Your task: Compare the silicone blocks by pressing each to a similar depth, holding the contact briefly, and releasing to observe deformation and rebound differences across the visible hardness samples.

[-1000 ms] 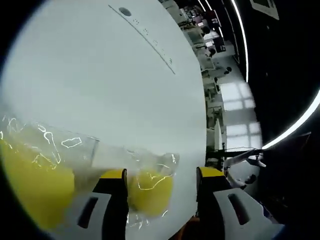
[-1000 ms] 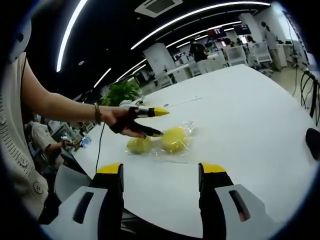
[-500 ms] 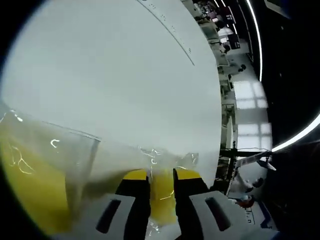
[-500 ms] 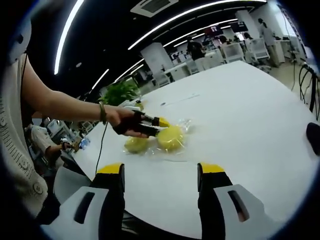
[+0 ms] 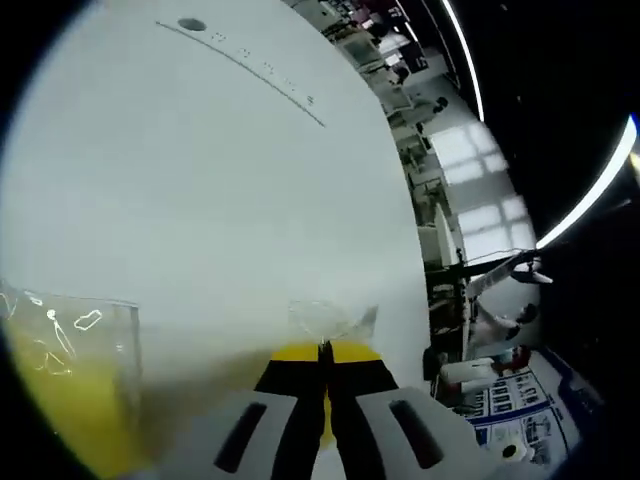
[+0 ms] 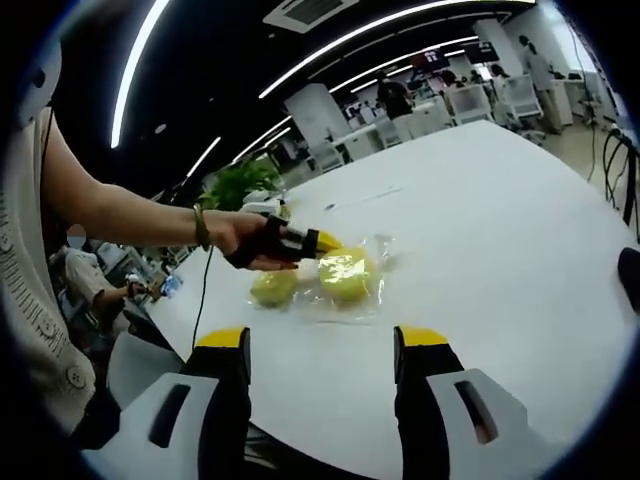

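left gripper (image 6: 325, 242) closed beside block (image 6: 347, 275), seemingly touching

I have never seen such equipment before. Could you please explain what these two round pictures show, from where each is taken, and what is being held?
A person holds a hand tool with a two-jaw claw in each hand, and each claw carries a fisheye camera.

The right gripper view looks along the right claw, whose yellow-tipped jaws stand open and empty over a white table. Further on, the person's hand holds the left claw against two yellow silicone blocks wrapped in clear plastic.

The left gripper view looks along the left claw, very close to the table. Its jaws are closed together on the clear plastic wrap, with some yellow between them.
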`<state>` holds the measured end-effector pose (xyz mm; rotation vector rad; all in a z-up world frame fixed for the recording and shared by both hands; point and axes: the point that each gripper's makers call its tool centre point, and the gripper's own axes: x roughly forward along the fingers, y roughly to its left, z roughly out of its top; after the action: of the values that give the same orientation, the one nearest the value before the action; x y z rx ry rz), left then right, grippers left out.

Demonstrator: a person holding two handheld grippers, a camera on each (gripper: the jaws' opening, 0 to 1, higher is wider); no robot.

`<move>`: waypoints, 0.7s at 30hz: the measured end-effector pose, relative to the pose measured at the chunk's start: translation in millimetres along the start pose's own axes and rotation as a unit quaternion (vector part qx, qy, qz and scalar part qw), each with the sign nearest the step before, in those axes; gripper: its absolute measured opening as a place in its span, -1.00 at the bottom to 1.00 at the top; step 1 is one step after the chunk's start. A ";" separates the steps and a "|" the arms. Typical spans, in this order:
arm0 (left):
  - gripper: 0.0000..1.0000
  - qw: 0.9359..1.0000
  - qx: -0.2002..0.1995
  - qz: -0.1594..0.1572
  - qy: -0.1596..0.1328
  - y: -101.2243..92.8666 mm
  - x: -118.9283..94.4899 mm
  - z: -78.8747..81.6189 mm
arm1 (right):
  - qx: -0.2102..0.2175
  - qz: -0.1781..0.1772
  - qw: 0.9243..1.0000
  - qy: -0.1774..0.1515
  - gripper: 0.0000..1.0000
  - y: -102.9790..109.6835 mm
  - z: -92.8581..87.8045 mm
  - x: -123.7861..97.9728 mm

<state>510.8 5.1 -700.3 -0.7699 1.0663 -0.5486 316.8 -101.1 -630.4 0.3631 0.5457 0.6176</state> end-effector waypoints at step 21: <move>-1.00 0.981 0.180 -0.070 -0.008 -77.0 -45.5 -33.0 | -0.037 0.006 0.999 -0.011 0.05 24.4 11.8 -14.0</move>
<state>459.8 -19.4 -623.5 -0.5308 0.8693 -0.8288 303.1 -93.3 -604.2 0.3034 0.4986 0.6426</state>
